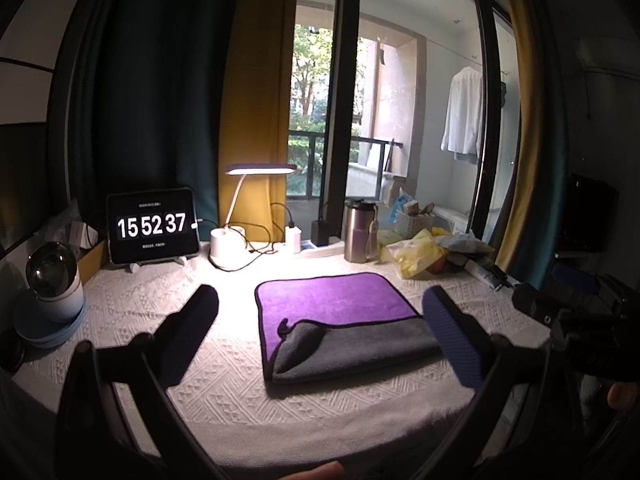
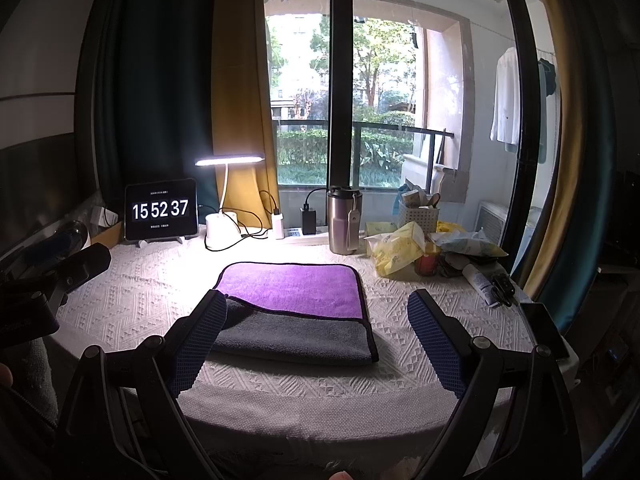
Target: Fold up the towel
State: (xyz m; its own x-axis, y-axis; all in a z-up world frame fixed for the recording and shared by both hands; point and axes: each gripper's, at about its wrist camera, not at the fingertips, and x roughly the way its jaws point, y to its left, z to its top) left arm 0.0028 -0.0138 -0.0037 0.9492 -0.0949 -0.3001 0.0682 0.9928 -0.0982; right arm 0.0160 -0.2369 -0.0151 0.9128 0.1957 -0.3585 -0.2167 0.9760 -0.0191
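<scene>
A purple and grey towel (image 1: 340, 320) lies folded on the white textured tablecloth (image 1: 152, 300), purple side at the back, a grey flap folded over the near part. It also shows in the right wrist view (image 2: 296, 312). My left gripper (image 1: 320, 300) is open and empty, held above the table with the towel between its fingers in view. My right gripper (image 2: 316, 312) is open and empty, held above the near edge of the towel. The other gripper's body shows at the right edge of the left wrist view and the left edge of the right wrist view.
At the back stand a tablet clock (image 1: 152, 226), a lit desk lamp (image 1: 236, 208), chargers with cables (image 1: 294, 236) and a steel tumbler (image 1: 358, 230). Yellow bags and clutter (image 1: 424, 252) sit back right. A round white device (image 1: 54, 280) stands at the left. A phone (image 2: 546, 330) lies at the right edge.
</scene>
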